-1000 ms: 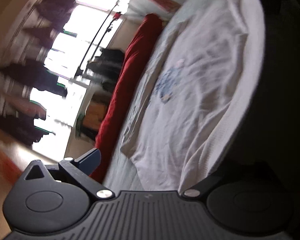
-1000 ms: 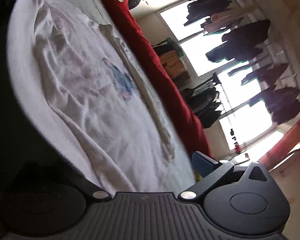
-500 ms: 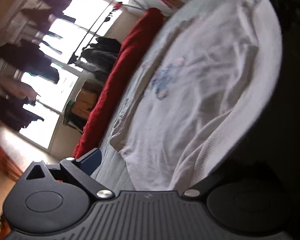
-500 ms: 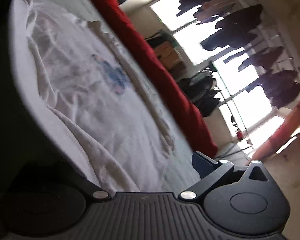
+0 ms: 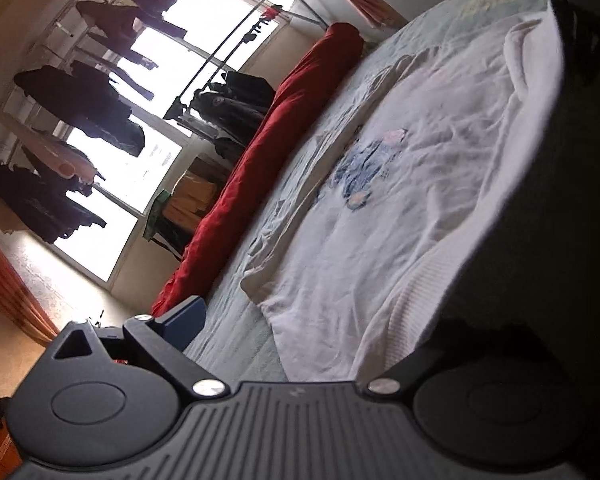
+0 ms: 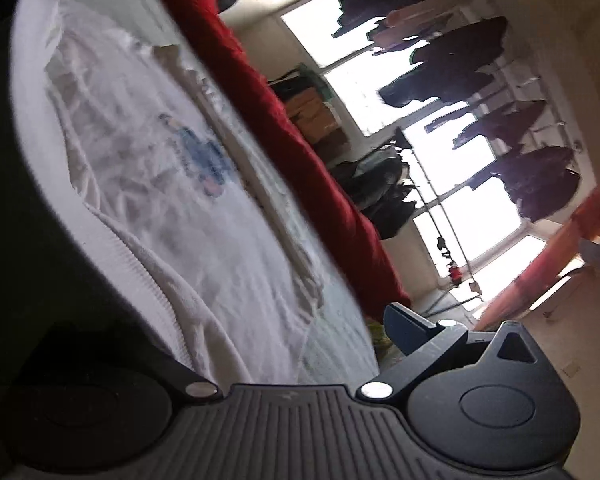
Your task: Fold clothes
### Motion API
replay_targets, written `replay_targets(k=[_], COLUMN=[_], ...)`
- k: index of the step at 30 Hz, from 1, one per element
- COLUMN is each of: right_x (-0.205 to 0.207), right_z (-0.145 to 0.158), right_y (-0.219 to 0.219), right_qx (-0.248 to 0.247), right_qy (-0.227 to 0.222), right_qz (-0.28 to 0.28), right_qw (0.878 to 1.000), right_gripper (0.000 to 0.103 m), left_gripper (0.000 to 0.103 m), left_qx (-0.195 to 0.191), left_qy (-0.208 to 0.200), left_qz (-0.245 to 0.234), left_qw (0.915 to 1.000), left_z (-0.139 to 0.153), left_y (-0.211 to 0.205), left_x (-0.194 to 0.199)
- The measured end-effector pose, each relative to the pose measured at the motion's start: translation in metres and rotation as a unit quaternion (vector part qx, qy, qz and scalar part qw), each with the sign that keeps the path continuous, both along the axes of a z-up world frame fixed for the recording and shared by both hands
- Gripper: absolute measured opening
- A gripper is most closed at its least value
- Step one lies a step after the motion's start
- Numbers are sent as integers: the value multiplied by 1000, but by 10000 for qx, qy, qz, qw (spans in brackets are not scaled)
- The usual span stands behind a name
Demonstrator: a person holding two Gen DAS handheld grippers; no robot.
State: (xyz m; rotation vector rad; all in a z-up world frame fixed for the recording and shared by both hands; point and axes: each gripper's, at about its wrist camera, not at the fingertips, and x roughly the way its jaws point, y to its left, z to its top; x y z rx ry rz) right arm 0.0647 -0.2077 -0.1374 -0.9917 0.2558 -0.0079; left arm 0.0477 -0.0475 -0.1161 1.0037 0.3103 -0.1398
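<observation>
A white sweatshirt (image 5: 400, 208) with a blue print (image 5: 358, 172) on its chest lies spread out and wrinkled on a bed (image 5: 236, 328) with a pale green-grey cover. Its ribbed hem (image 5: 416, 292) runs along the edge nearest the cameras, next to a dark, shadowed area where nothing can be made out. One sleeve (image 5: 300, 208) lies folded along the far side of the sweatshirt.

Beyond the sweatshirt, along the far edge of the bed, lies a long red rolled blanket (image 5: 260, 168). Behind the blanket stands a rack (image 5: 228, 104) with dark clothes, and next to it a stack of yellow-brown things (image 5: 192, 200). Further back is a big bright window (image 5: 112, 184), with dark garments (image 5: 88, 108) hanging in front of it. Nothing lies on top of the sweatshirt.

The left hand-held gripper (image 5: 312, 320) has its jaws spread wide: one blue-tipped finger (image 5: 184, 316) is over the bed cover beside the sweatshirt, the other is lost in the dark past the hem. The hem passes between them, but whether either finger touches it cannot be told.

In the right wrist view the sweatshirt (image 6: 172, 184) again fills the middle. The right hand-held gripper (image 6: 284, 320) is also wide open, one finger (image 6: 404, 324) over the bed edge near the blanket, the other hidden in shadow at the hem. It holds nothing that can be seen.
</observation>
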Motion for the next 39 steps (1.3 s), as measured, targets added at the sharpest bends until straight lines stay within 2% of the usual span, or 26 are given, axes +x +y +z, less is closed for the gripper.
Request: replay_targets(k=[4,14,26,34,39], right_x=[3,13,50,94,128], right_z=[2,17,27,29,32], right_y=[0,1,-2,-4,-5], right_qx=[10,-94,-181,-397,-472], right_qy=[-3,-865,-919,-873,-953], right_qz=[-27,-299,-345,-258,-303], right_qw=[10000,9958,9950,9951,9939], right_gripper=[103,103,103,103,103], left_gripper=[97,97,97,97,96], left_qx=[57,-199,-116,109,120], left_qy=[2,-428,-680,-781,-876], left_qz=[27,274,260,194,262], left_qw=[10000,9985,9973,9967,9957], left_z=[-1,20,40,42,40], left_y=[0,2,1,0,-1], left_x=[3,16,63,103,133])
